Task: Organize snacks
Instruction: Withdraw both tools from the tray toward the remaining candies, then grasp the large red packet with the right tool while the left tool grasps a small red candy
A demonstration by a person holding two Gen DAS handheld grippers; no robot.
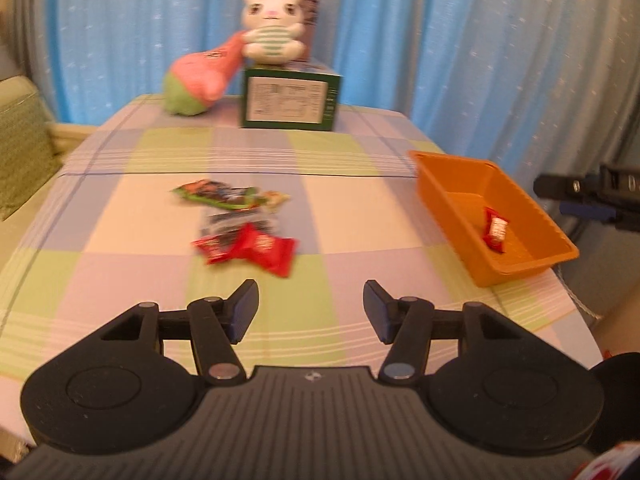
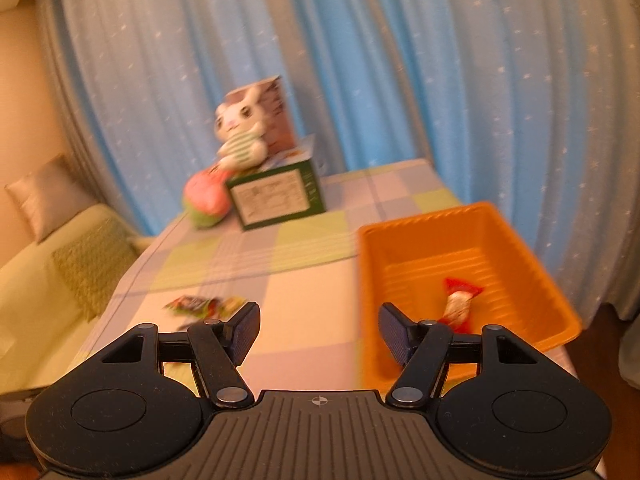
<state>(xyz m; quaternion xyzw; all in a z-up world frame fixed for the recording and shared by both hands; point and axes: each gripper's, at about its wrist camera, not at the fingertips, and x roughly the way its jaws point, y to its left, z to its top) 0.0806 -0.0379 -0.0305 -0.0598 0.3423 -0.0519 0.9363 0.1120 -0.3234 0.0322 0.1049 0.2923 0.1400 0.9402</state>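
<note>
A pile of snack packets lies mid-table: red packets (image 1: 256, 250) nearest, a dark packet (image 1: 236, 222) behind them, a green packet (image 1: 218, 194) farthest. My left gripper (image 1: 310, 306) is open and empty, just short of the red packets. An orange bin (image 1: 516, 264) stands at the table's right edge with one red-and-white candy (image 1: 495, 231) in it. My right gripper (image 2: 318, 334) is open and empty, above the bin's near left rim (image 2: 366, 300); the candy (image 2: 458, 304) lies past its right finger. The green packet (image 2: 204, 305) shows at left.
A green box (image 1: 290, 98) stands at the table's far end with a white plush (image 1: 274, 28) on top and a pink-green plush (image 1: 200, 78) beside it. A checked cloth covers the table (image 1: 120, 208). Blue curtains hang behind. A sofa (image 2: 48, 264) is at left.
</note>
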